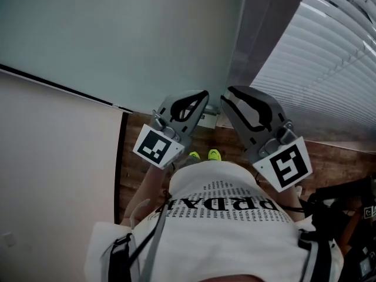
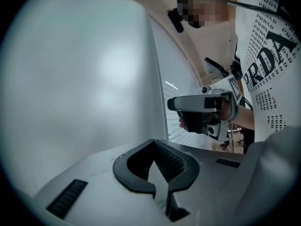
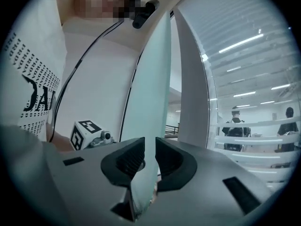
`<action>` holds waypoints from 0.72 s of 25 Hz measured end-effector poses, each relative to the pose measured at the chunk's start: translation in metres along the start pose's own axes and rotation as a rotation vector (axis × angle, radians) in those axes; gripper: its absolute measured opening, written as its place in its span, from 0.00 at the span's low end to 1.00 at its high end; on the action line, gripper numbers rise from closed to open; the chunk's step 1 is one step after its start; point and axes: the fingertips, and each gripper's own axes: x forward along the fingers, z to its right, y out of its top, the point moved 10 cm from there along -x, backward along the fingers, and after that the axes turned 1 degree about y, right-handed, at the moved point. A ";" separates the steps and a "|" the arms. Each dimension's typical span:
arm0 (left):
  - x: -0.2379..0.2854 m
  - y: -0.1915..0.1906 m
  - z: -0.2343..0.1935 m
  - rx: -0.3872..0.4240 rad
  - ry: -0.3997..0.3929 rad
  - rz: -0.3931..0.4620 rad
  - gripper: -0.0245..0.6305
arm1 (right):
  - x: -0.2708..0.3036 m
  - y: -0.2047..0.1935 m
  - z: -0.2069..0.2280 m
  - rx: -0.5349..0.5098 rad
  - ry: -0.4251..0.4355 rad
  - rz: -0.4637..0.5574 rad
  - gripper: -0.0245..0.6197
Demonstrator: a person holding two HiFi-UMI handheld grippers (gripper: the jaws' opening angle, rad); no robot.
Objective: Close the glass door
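Right gripper (image 3: pixel 150 141): jaws nipped on door (image 3: pixel 150 79) edge. Left gripper (image 2: pixel 154 141): jaws closed, empty, door face just ahead. Glass likely heavy, stiff, slick; hold that edge

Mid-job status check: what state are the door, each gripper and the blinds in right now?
glass door: ajar, gap between its edge and the grey post.
left gripper: jaws together, holding nothing.
right gripper: jaws closed on the glass door's edge.
blinds: lowered.
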 end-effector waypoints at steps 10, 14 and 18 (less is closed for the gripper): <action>0.005 0.006 -0.026 0.057 0.074 -0.053 0.04 | 0.016 0.001 -0.028 -0.044 0.073 0.017 0.04; 0.021 0.003 -0.033 0.036 0.091 -0.031 0.04 | 0.017 -0.001 -0.019 -0.057 0.067 0.015 0.04; 0.021 0.005 -0.034 0.032 0.092 -0.040 0.04 | 0.019 -0.003 -0.018 -0.048 0.077 0.009 0.04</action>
